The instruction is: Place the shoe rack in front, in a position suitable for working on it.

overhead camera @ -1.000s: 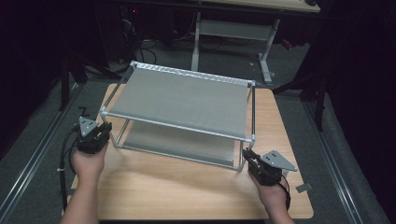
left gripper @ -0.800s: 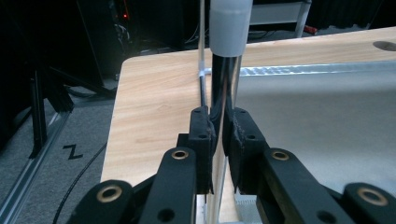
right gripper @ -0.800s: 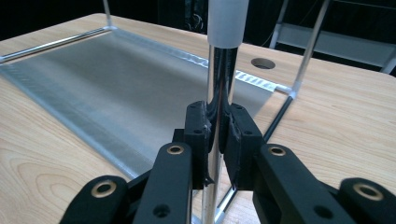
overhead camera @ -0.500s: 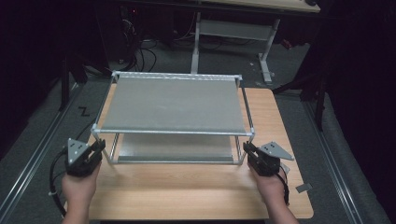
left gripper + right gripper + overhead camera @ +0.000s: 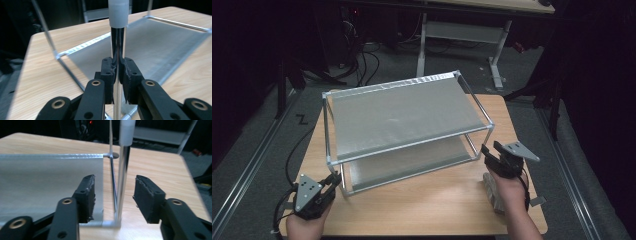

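I am turning a two-tier rack [image 5: 404,117] on the desk [image 5: 447,200], and it is sitting askew across the middle, its long sides running at a slant to the desk's near edge. My left gripper [image 5: 333,181] is staying clamped on the upright post [image 5: 117,50] at the rack's near left corner, close to the desk's near left corner — the fingers [image 5: 108,75] are pressing tight on the chrome tube, just below its white plastic collar [image 5: 118,13]. I am holding low on the post, I judge, so the frame swings flat instead of tipping.

My right gripper [image 5: 488,156] is at the rack's near right corner, towards the desk's right edge. Its fingers [image 5: 87,192] have just been opening and are now standing wide, with the right corner post [image 5: 123,182] between them but touched by neither — I am letting go here, it seems, so the left hand alone can steer the frame.

In the left gripper view the post is hiding the gap between the fingers, so I am judging the grip from how they are closing around it. The rack's feet are hard to make out under the lower shelf [image 5: 412,162], and the far legs are half lost against the dark floor. A pale object [image 5: 492,192] lying under my right wrist is too blurred to name.
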`<state>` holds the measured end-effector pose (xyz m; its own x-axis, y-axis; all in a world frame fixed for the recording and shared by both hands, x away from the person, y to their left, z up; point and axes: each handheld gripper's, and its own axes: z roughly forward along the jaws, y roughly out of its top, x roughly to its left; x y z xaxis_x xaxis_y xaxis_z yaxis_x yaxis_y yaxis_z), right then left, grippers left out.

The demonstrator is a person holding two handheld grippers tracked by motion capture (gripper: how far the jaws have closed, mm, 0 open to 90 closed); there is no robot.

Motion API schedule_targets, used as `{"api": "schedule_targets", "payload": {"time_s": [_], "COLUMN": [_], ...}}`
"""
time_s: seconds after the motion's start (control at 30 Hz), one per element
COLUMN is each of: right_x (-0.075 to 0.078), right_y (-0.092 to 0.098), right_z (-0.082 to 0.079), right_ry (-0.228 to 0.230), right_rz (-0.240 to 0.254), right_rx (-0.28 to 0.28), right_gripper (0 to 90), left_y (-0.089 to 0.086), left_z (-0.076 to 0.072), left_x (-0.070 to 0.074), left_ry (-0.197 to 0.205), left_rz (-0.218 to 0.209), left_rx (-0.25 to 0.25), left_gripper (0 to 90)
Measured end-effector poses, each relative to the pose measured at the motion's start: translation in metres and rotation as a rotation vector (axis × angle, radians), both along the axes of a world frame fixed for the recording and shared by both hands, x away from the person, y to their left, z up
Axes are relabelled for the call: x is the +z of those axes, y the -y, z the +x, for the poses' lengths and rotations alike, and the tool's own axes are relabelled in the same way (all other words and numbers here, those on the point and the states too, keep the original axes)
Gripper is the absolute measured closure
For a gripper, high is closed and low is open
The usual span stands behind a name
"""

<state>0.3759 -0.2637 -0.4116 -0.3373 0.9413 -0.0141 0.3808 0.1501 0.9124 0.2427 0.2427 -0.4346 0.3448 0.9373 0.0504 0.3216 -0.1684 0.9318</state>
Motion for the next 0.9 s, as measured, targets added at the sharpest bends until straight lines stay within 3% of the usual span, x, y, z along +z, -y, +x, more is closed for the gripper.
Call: {"api": "schedule_targets", "payload": {"time_s": [0.13,0.27,0.37,0.4,0.7,0.9], "right_x": [-0.005,-0.023,-0.030,-0.033,-0.040,-0.046], "right_y": [0.018,0.032,0.037,0.041,0.046,0.053], "right_z": [-0.032,-0.060,-0.069,-0.076,-0.095,-0.106], "right_ry": [0.015,-0.017,-0.020,-0.026,-0.053,-0.075], "right_rz": [-0.003,-0.022,-0.012,-0.009,-0.033,-0.060], "right_rx": [0.006,-0.020,-0.033,-0.035,-0.035,-0.090], "right_gripper": [47.8,46.5,44.1,39.3,22.0,16.4], "left_y": [0.026,0.052,0.068,0.077,0.095,0.106], "left_z": [0.000,0.002,0.005,0.008,0.021,0.024], "left_x": [0.000,0.000,0.000,0.001,0.000,-0.001], "left_ry": [0.004,0.000,-0.003,-0.006,-0.007,0.000], "left_rz": [-0.012,-0.020,-0.028,-0.025,-0.037,-0.044], "left_rx": [-0.080,-0.150,-0.199,-0.226,-0.302,-0.370], "left_gripper": [80.0,79.9,79.9,79.9,79.9,79.9]}}
